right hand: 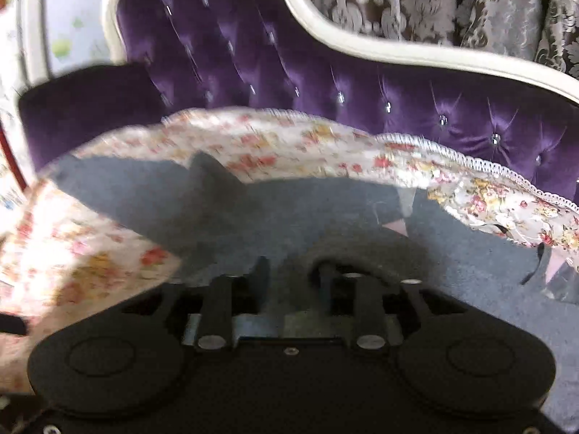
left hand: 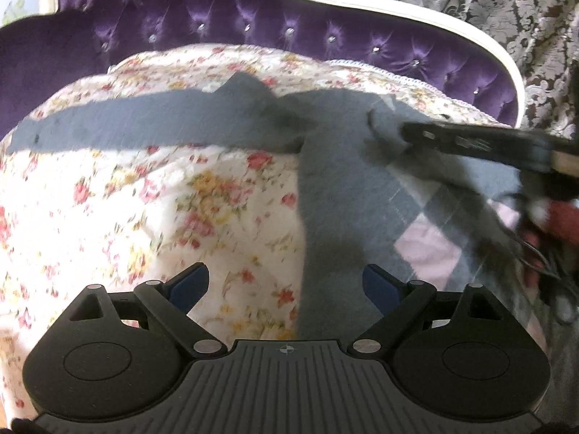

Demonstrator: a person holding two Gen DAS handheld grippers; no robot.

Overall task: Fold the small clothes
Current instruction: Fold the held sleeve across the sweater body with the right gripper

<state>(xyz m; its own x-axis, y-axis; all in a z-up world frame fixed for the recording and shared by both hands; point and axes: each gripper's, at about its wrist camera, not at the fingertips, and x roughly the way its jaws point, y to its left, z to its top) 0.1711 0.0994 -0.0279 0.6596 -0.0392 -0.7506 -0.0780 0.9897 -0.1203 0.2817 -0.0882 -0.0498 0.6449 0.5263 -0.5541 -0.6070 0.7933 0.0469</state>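
Lying across the floral cover (left hand: 202,195), grey garment (left hand: 336,195) spread. Left gripper (left hand: 286,285) wide, empty. Right gripper (right hand: 289,271) part-open, pads clear of cloth.

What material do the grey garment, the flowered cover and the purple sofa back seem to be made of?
Grey garment: soft matte knit or fleece, probably; it drapes limply with a fuzzy surface.
Flowered cover: thin printed cloth, perhaps cotton, with a white lace-like trim.
Purple sofa back: shiny velvet or satin, button-tufted with glinting studs, in a cream frame of unclear material.

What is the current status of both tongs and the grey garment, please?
Left tongs open, empty. Right tongs part open over grey garment. Garment spread on floral cover. Nothing in the way.
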